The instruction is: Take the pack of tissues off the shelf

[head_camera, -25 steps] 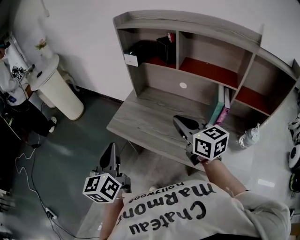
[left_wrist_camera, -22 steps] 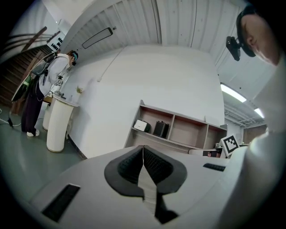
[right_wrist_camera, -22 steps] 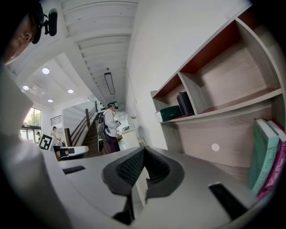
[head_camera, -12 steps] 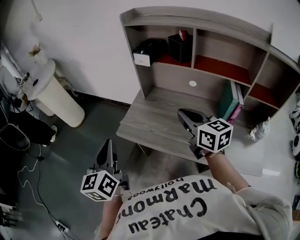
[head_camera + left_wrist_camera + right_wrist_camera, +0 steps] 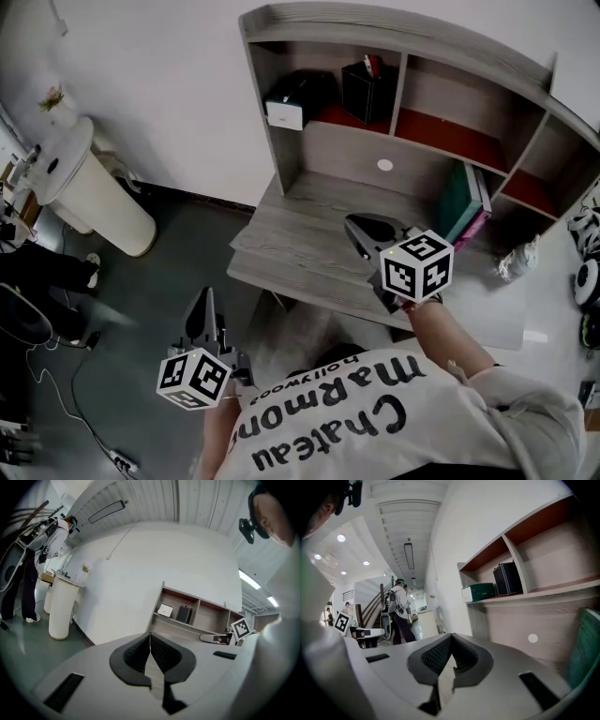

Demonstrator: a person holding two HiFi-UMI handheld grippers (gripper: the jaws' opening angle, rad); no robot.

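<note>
The shelf (image 5: 268,131) holds a pack of tissues (image 5: 296,97) and a black box (image 5: 364,92), upper left.

Right claw (image 5: 354,225) sits over bare tabletop (image 5: 295,239); ahead and above it, the upper-left bay of the shelf (image 5: 272,141) is open-fronted. In that bay a black box (image 5: 367,90) stands right of the pack of tissues (image 5: 291,101), with the side wall on the left. Books (image 5: 466,199) lean right of the claw and close that side; left of it is open floor (image 5: 187,244).

Matt, grey wood-grain shelf (image 5: 337,155)
</note>
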